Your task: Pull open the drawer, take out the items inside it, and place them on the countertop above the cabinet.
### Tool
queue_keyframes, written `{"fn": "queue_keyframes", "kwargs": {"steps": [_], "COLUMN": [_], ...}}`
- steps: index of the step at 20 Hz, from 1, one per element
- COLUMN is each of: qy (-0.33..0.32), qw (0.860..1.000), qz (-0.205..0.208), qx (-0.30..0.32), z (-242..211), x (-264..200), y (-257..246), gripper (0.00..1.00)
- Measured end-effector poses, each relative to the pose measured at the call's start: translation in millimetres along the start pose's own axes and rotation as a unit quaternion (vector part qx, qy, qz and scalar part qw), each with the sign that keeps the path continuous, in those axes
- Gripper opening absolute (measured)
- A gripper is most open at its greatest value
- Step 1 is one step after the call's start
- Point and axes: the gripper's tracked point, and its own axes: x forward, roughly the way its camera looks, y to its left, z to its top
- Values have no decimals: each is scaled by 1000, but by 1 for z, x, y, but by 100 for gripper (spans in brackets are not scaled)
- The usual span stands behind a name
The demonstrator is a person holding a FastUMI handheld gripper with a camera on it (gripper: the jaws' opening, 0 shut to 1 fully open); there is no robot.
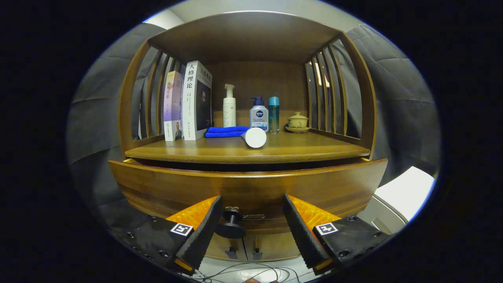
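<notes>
gripper (253,228) wide apart — knob (232,224) btwn fingers | drawer (247,188) ajar

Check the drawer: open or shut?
Partly open. The drawer front stands forward of the countertop, a dark gap between; the claw is open around its knob.

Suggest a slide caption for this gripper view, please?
Open tongs bracket the drawer knob; drawer slightly open.

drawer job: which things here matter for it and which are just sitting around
For the job:
- drawer, slightly open
- knob, between the fingers of the open tool
- countertop

Just sitting there:
- books
- blue cloth
- white tube, lying down
- bottles
- lidded cup
</notes>
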Motion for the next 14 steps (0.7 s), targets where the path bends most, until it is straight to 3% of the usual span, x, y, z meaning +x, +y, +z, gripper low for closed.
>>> {"fn": "queue_keyframes", "kwargs": {"steps": [14], "qy": [9], "qw": [1000], "qz": [-9], "qx": [7], "z": [9], "x": [29], "y": [-6], "gripper": [99]}}
